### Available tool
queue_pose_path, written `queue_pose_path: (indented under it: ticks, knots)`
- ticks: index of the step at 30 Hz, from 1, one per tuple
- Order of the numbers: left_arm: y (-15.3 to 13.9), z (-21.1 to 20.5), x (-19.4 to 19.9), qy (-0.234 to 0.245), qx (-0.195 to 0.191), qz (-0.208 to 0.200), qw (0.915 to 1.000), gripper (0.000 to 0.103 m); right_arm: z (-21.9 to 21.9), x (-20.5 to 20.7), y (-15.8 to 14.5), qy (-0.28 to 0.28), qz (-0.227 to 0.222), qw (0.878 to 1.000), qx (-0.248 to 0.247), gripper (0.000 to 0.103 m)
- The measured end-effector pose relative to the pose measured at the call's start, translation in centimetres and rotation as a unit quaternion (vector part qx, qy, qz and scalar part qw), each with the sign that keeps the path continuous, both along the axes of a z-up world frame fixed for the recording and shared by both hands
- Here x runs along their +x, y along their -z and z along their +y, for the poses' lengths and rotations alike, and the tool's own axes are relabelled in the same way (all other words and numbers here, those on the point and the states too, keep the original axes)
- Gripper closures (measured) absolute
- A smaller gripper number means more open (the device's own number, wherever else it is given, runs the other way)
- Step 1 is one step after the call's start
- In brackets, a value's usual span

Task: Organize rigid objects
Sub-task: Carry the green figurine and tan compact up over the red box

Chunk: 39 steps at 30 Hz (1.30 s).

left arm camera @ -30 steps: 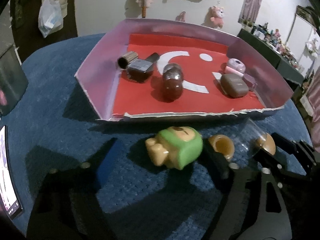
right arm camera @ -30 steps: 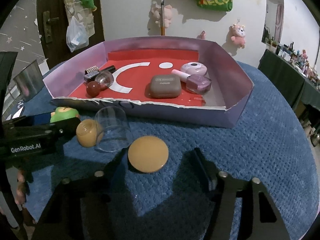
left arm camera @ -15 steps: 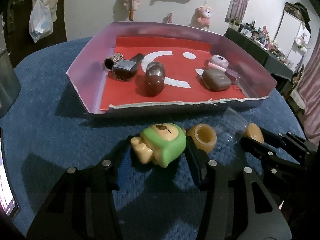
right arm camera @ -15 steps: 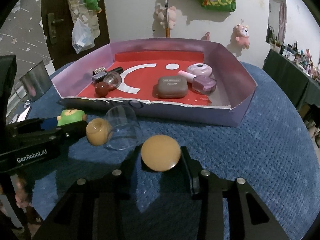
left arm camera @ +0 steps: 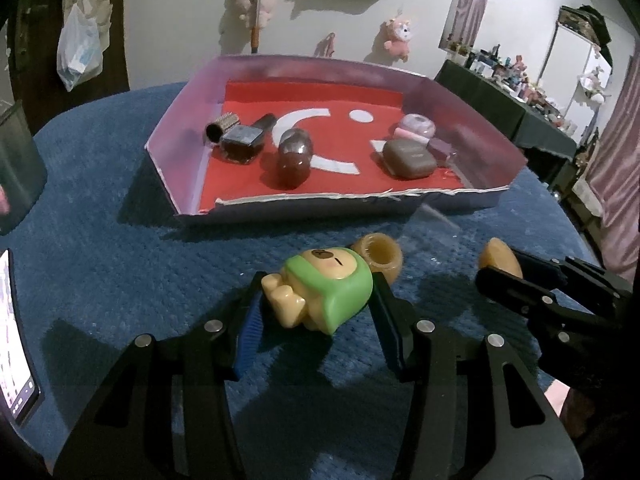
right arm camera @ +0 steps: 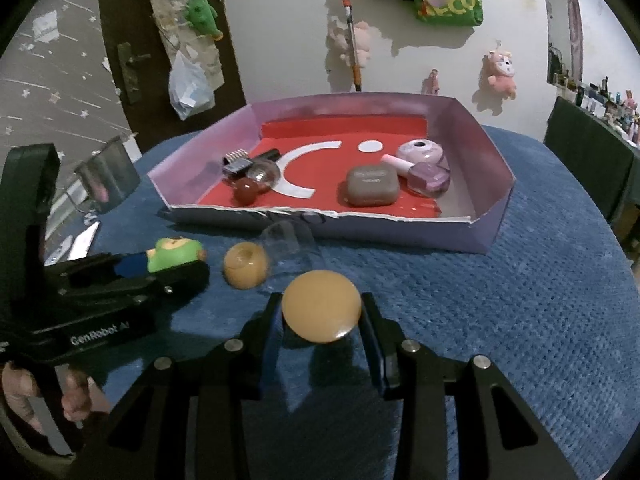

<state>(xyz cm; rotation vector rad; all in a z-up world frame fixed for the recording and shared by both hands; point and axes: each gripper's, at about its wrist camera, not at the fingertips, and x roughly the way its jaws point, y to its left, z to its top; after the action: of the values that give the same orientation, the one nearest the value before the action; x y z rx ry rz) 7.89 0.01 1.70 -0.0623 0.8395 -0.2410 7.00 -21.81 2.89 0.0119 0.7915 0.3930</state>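
Toys and small bottles share the blue worktop (left arm camera: 100,248) with me. My left tool (left arm camera: 316,312) is clamped on a green bear toy (left arm camera: 324,288), its fingers pressing both sides of the figure, which lies on its side. My right tool (right arm camera: 322,316) grips a round tan cap (right arm camera: 321,306) edge to edge between its fingers. Between the two sits a tan cup-shaped piece (right arm camera: 245,265) with its hollow showing, and touching it a clear plastic dome (right arm camera: 290,246) lies on its side, just in front of the tray.

The tray (left arm camera: 180,140) has pale purple walls and a red floor with white shapes, and stands beyond both tools. At its left end lie a dark square bottle (left arm camera: 240,144) and a small ribbed cylinder (left arm camera: 222,126); near the middle is a dark red ball with a shiny top (left arm camera: 294,156). Toward the right end rests a brown rounded case (right arm camera: 372,186), with a pink nail polish bottle (right arm camera: 424,174) just beside it and a lilac round pot (right arm camera: 420,150) behind.
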Motion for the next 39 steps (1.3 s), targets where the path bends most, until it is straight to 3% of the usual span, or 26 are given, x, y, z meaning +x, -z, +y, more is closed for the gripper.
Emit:
queue_pose_path:
  ticks: [19,39]
  knots:
    - [-3.4,-0.7,-1.6,0.009,-0.001,-0.042,0.9991,0.055,-0.1,-1.9,-3.2,-0.026,-0.039,0.998,0.041,0.063]
    - [-5.3,-0.4,0.2,0.015,-0.002,-0.062,0.998,0.055,0.2,0.2,-4.4,-0.043,-0.033,0.996,0.068,0.063]
